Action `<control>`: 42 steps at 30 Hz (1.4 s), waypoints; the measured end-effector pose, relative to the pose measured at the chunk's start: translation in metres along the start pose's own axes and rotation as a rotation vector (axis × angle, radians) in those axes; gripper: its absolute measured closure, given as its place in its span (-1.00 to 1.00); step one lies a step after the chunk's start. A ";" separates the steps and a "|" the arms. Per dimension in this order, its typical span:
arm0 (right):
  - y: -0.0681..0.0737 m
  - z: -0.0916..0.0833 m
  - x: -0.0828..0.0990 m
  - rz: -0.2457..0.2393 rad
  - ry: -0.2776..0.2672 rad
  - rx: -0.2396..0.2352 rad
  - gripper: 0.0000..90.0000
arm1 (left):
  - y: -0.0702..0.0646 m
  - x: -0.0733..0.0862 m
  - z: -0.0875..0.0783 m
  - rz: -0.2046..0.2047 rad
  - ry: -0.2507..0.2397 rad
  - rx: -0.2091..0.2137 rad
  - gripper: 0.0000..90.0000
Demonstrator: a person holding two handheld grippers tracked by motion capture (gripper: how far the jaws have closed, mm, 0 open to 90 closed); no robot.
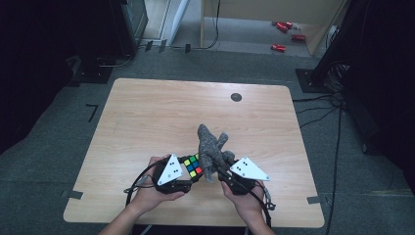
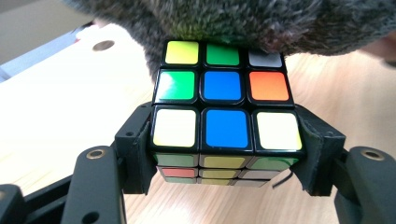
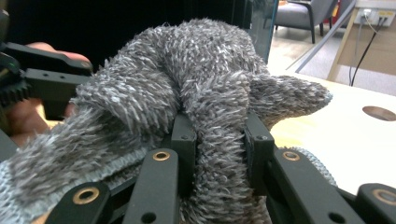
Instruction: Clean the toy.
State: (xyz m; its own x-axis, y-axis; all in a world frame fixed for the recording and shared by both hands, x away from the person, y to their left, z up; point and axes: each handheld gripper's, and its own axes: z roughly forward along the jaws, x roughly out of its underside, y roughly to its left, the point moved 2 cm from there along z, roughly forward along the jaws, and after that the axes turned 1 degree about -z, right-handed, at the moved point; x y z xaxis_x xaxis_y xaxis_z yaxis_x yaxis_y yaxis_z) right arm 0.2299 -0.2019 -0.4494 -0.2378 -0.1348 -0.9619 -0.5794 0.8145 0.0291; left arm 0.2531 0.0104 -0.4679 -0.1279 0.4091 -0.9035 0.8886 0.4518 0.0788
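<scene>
High view: your left tool (image 1: 188,172) and right tool (image 1: 226,172) sit near desk's (image 1: 147,122) front edge, about mid-width. Colour cube (image 1: 193,166) between them, grey fuzzy cloth (image 1: 211,146) bunched up beside cube, rising toward desk centre.

Left gripper view: your left tool (image 2: 224,144) clamped on cube (image 2: 223,105), jaws pressing both side faces. Cloth (image 2: 243,21) drapes over cube's far edge.

Right gripper view: your right tool (image 3: 219,140) pinching fold of cloth (image 3: 187,84) tight between jaws.
</scene>
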 end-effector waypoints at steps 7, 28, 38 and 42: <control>-0.003 -0.001 0.002 0.021 -0.005 -0.011 0.62 | 0.000 -0.008 -0.018 0.004 -0.137 0.056 -0.21; -0.005 -0.004 0.005 0.042 -0.008 -0.059 0.62 | 0.008 -0.001 -0.016 -0.037 -0.121 0.095 -0.21; -0.008 0.000 0.009 0.070 0.012 -0.076 0.62 | 0.008 -0.010 -0.029 -0.028 -0.175 0.103 -0.21; -0.003 -0.001 0.009 0.051 0.018 -0.082 0.62 | 0.017 -0.008 -0.032 -0.083 -0.198 0.128 -0.21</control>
State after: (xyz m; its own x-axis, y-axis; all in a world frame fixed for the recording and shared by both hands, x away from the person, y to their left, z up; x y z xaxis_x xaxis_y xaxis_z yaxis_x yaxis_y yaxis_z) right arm 0.2283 -0.2062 -0.4579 -0.2822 -0.1048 -0.9536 -0.6280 0.7716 0.1011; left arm 0.2549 0.0405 -0.4461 -0.1253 0.2054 -0.9706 0.9287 0.3684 -0.0419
